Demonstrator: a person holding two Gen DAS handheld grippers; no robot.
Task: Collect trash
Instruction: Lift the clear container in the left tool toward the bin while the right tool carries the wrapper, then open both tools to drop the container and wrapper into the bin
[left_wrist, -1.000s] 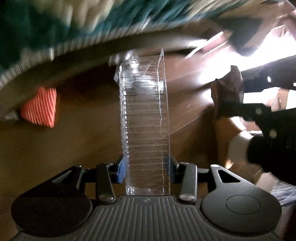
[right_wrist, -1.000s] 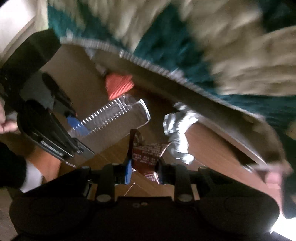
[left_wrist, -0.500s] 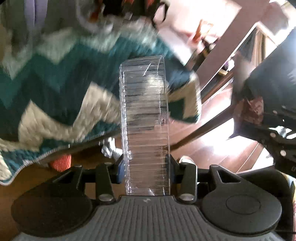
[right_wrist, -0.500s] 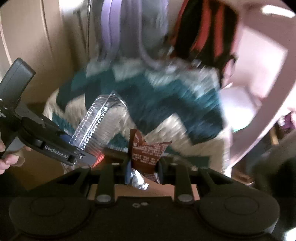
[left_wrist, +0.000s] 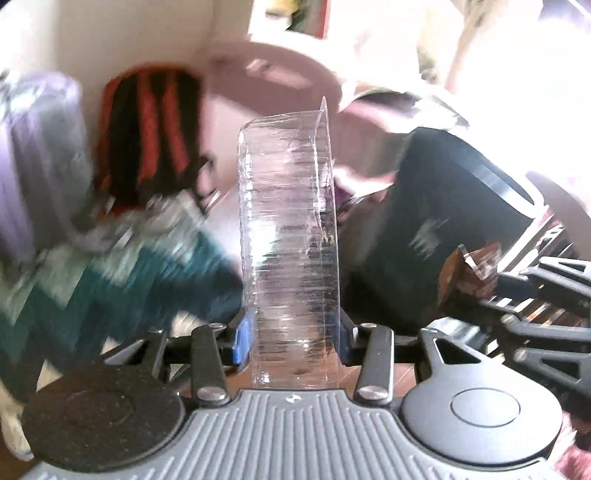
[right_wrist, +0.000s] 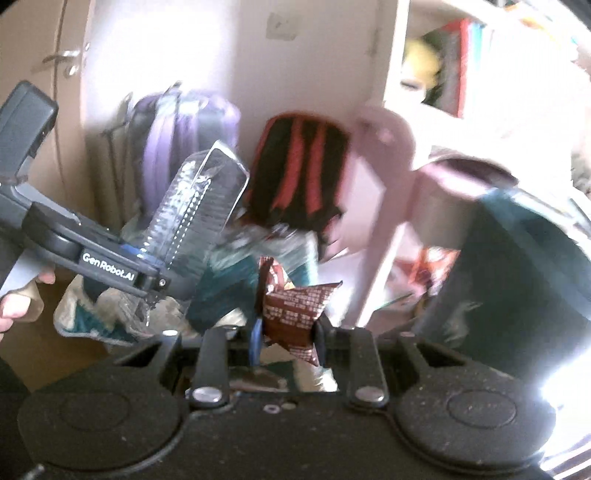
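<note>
Your left claw (left_wrist: 291, 343) pinches the clear ribbed plastic tray (left_wrist: 290, 240) low: light, crushable. Right claw (right_wrist: 288, 332) grips the crinkly snack wrapper (right_wrist: 295, 306): slippery.

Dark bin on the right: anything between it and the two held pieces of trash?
Nothing visible. The clear tray in the left gripper and the brown wrapper in the right gripper both have open air toward the bin. Its opening is not visible.
</note>
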